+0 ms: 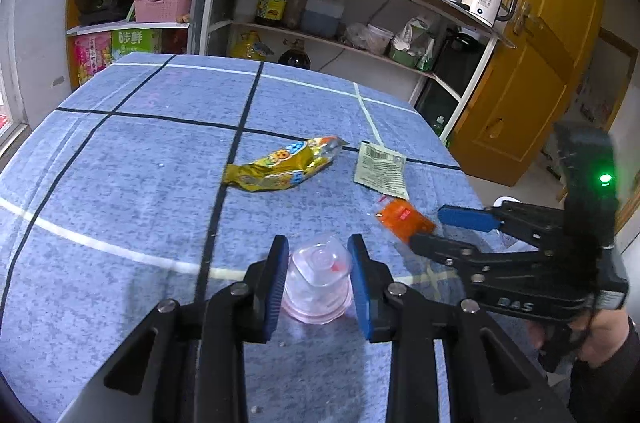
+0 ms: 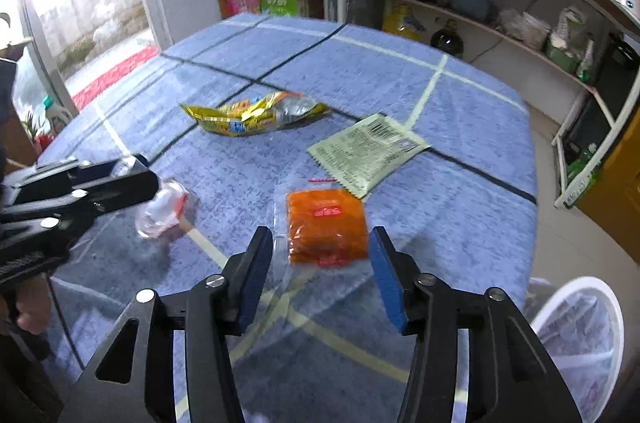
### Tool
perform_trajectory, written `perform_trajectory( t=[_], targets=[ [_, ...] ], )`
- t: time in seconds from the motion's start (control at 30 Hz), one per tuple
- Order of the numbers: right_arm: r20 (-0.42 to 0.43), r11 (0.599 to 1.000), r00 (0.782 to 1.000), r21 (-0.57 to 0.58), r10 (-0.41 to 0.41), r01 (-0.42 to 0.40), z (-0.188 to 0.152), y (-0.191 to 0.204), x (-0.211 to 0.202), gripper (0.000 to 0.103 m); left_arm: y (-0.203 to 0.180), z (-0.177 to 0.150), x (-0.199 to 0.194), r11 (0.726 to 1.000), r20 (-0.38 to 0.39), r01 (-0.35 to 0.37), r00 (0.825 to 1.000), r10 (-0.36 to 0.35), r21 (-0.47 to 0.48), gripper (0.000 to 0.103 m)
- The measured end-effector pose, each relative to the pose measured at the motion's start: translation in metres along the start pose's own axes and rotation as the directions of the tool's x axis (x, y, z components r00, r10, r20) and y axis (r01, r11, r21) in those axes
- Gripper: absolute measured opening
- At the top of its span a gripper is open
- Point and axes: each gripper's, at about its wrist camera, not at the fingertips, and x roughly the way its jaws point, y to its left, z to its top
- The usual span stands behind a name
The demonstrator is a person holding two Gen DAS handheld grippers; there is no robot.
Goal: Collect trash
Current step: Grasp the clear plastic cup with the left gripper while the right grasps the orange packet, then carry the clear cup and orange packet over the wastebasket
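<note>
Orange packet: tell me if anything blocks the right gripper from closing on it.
Nothing visible does. The orange packet lies flat on the blue tablecloth, just ahead of the open right gripper and between the lines of its fingers. The clear plastic cup and the pale green packet lie off to the sides.
</note>
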Motion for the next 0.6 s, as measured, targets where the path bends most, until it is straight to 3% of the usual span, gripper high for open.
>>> perform_trajectory(
  t=[0.13, 0.27, 0.43, 0.5, 0.57, 0.6],
  targets=[
    [-0.015, 0.999, 1.0, -0.038, -0.027, 0.026, 0.003, 0.005, 0.012, 0.058, 0.01, 0.001, -0.005, 1.0, 0.007, -0.001, 1.0, 0.001, -0.013, 0.032],
    [-0.022, 1.0, 1.0, -0.008, 0.003, -0.003, 0.005, -0.003, 0.016, 0.064, 0.014, 0.001, -0.006, 1.0, 0.003, 0.001, 1.0, 0.0, -0.021, 0.032],
    [-0.023, 1.0, 1.0, -0.011, 0.004, -0.004, 0.007, -0.003, 0.019, 0.065, 0.015, -0.001, -0.004, 1.0, -0.007, 0.003, 1.0, -0.003, -0.024, 0.032],
    [-0.029, 1.0, 1.0, -0.003, -0.003, 0.003, 0.007, -0.002, 0.018, 0.061, 0.015, 0.0, -0.005, 1.0, -0.008, 0.003, 1.0, -0.003, -0.026, 0.032],
    [-0.032, 1.0, 0.999, 0.009, -0.011, 0.011, 0.008, -0.003, 0.017, 0.046, 0.015, -0.001, -0.006, 1.0, -0.006, 0.003, 1.0, -0.003, -0.028, 0.032],
    [-0.034, 1.0, 0.999, 0.012, -0.012, 0.012, 0.008, -0.003, 0.016, 0.045, 0.016, -0.001, -0.006, 1.0, -0.005, 0.003, 1.0, -0.003, -0.028, 0.032]
  ],
)
